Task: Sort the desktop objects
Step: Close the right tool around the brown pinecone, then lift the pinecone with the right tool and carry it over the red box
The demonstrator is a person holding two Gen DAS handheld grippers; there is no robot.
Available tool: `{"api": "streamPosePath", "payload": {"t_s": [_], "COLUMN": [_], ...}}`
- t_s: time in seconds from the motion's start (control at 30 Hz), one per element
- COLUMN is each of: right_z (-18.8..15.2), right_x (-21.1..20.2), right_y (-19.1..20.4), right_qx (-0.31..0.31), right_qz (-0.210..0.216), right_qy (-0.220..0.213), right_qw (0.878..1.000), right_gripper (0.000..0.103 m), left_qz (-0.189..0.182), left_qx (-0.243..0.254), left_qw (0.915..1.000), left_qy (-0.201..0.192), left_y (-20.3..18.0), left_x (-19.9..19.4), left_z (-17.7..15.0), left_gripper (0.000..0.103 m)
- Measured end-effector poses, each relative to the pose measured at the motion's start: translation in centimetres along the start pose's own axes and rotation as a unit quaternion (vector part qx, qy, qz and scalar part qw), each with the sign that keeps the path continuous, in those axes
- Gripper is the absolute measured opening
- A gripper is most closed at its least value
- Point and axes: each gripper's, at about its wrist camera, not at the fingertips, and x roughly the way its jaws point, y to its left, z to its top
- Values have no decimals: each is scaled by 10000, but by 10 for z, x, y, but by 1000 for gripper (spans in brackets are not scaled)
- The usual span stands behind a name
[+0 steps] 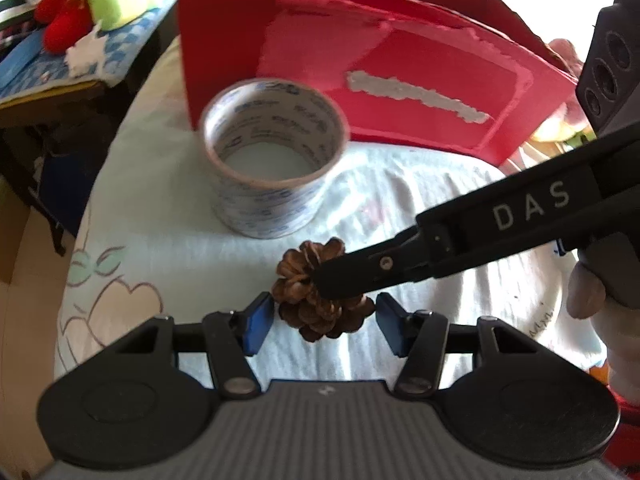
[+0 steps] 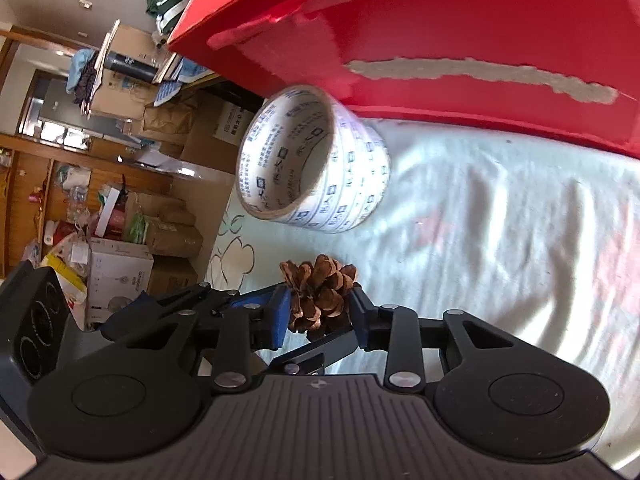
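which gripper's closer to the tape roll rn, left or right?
About equal, maybe the right. Both grippers are at the pine cone in front of the tape roll: the left gripper straddles it, the right gripper pinches it; neither touches the roll.

The surface wears a pale, creased cloth printed with cartoon outlines, lit brightly from about one o'clock. Toward nine o'clock in the right wrist view stands wooden shelving crammed with bags and bottles, with stacked cardboard boxes on the floor beside it. At eleven o'clock a side table carries a blue checked cloth.
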Motion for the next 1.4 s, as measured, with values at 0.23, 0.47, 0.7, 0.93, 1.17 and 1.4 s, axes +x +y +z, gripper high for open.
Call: {"api": "streamPosePath", "payload": {"t_s": [0.23, 0.47, 0.7, 0.93, 1.17, 1.4], "right_z": [-8, -20, -18, 16, 67, 116], "right_x": [-40, -82, -124, -141, -124, -90], "right_y": [-13, -16, -6, 15, 34, 33], "right_qx": [8, 62, 47, -223, -589, -568], "right_qz": [20, -116, -251, -218, -239, -196], "right_qy": [-382, -944, -1735, -2394, -2720, -2594], "right_qw": [9993, 9955, 9845, 9704, 9602, 9639], "right_gripper": [36, 36, 36, 36, 36, 36], "left_qz": [-432, -914, -1194, -1100, -736, -407], "left_qx": [363, 817, 1374, 1685, 1534, 1232], "left_qw": [9984, 9923, 9808, 9701, 9716, 9790], "left_qy": [-34, -183, -706, -1357, -1645, -1573], "left_y": [-19, -52, -85, -94, -67, -30], "left_x": [-12, -27, -52, -73, -72, -41], "left_z": [18, 38, 69, 110, 156, 192], "left_gripper": [55, 55, 55, 55, 55, 55]}}
